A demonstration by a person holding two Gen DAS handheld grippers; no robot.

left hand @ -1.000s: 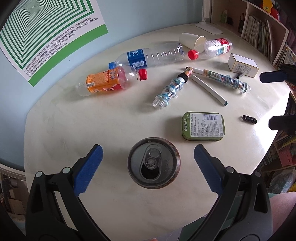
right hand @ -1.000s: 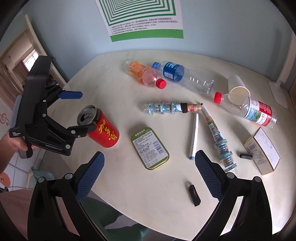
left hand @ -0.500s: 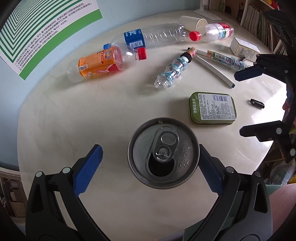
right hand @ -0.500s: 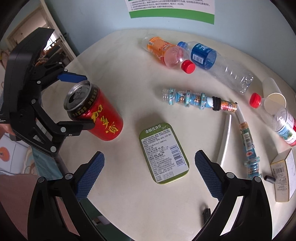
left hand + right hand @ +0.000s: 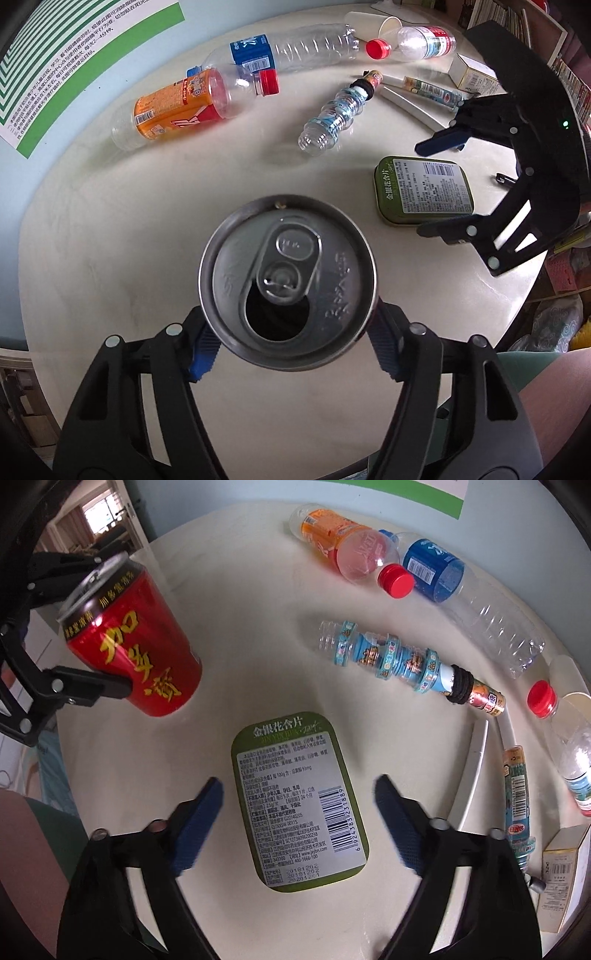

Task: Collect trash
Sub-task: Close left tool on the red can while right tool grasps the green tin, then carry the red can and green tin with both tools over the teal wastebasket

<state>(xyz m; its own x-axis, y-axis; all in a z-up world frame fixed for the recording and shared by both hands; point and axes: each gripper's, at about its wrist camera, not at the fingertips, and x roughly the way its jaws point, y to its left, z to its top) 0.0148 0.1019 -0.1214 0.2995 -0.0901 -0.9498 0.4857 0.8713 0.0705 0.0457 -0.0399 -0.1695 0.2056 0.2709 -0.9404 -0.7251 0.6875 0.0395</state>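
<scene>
Can gripped, tin lined up next
Left gripper (image 5: 291, 341) clamps the red can (image 5: 133, 642) upright — easy carrying; right gripper (image 5: 295, 827) hangs wide astride the green tin (image 5: 299, 801) on the surface (image 5: 258, 627).

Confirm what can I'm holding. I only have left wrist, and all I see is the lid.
Observer: It's a red can with yellow characters down its side. The left gripper is clamped on it.
Operator: Is it upright?
Observer: No. The right wrist view shows it tilted. I can't tell whether its base is off the table.
Operator: Is the right gripper on the tin?
Observer: No. The right gripper is open and the green tin lies flat between its fingers. Bare table shows on both sides of the tin.
</scene>
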